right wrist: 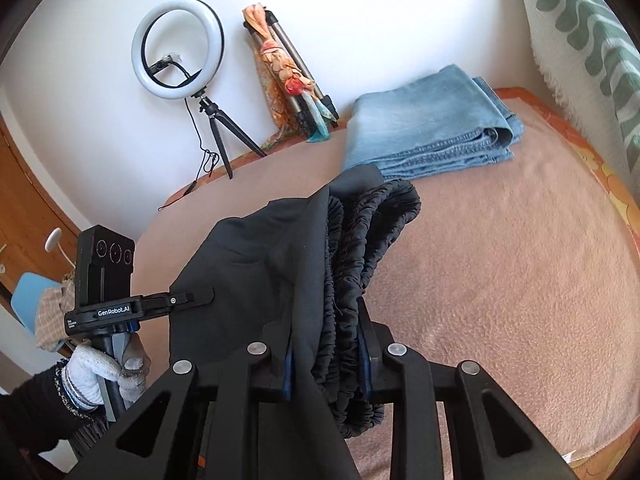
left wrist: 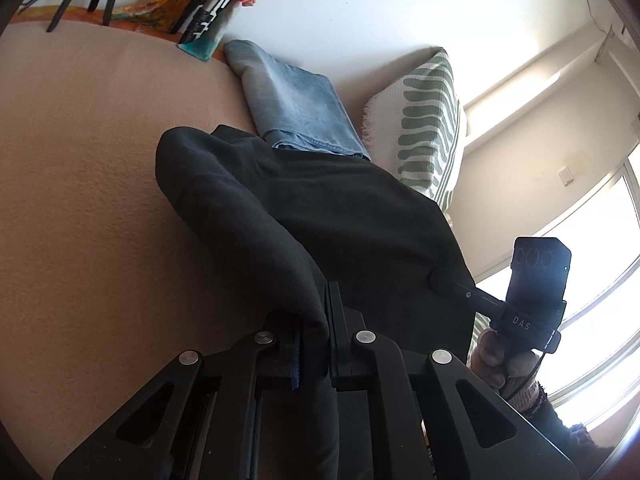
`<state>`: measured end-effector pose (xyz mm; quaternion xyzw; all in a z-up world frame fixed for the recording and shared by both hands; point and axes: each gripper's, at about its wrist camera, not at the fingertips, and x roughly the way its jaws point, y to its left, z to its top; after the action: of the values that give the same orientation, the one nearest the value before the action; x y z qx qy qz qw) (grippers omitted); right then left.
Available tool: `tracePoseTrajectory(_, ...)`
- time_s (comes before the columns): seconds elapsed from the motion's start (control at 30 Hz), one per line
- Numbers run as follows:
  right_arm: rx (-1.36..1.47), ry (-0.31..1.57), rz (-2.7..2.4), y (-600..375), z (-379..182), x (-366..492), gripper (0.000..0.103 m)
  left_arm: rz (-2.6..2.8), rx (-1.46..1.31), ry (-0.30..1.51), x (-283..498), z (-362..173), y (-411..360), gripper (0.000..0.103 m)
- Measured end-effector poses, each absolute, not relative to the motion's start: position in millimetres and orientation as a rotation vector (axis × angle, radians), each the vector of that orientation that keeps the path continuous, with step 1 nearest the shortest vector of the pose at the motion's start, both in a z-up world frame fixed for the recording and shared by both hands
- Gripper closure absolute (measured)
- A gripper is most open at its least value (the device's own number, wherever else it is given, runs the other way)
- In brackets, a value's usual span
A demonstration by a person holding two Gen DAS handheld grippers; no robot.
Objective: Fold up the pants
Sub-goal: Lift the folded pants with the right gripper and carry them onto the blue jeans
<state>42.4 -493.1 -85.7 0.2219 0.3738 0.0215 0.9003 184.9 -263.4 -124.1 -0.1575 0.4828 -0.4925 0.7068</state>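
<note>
Black pants (left wrist: 320, 208) hang over a pink-beige blanket-covered bed, held up between both grippers. My left gripper (left wrist: 316, 344) is shut on a bunched fold of the black cloth. My right gripper (right wrist: 328, 356) is shut on the pants (right wrist: 256, 264) at the gathered elastic waistband (right wrist: 360, 240). In the left wrist view the right gripper (left wrist: 444, 280) shows at the cloth's right edge. In the right wrist view the left gripper (right wrist: 200, 296) shows at the cloth's left edge.
Folded blue jeans (left wrist: 296, 100) (right wrist: 432, 124) lie on the bed (right wrist: 500, 280) behind the pants. A green-striped white pillow (left wrist: 428, 128) leans at the right. A ring light on a tripod (right wrist: 178, 44) and a folded tripod with a scarf (right wrist: 288, 68) stand at the wall.
</note>
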Motion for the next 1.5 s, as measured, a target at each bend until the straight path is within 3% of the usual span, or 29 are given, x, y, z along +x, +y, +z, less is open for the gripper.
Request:
tracePoseTrajectory(0.43, 0.472, 0.668, 0.022, -488, -44, 41, 0.081, -1.126, -0.394, 0.988, 199, -78, -269, 0.096)
tracePoseTrajectory(1.03, 0.397, 0.573, -0.057, -581, 19, 121, 0.081, -1.173, -0.365, 0.867, 278, -14, -371, 0.096)
tracePoseTrajectory(1.5, 0.397, 0.571, -0.066, -664, -3, 225, 0.081, -1.134, -0.314, 0.866, 358, -36, -451, 0.096)
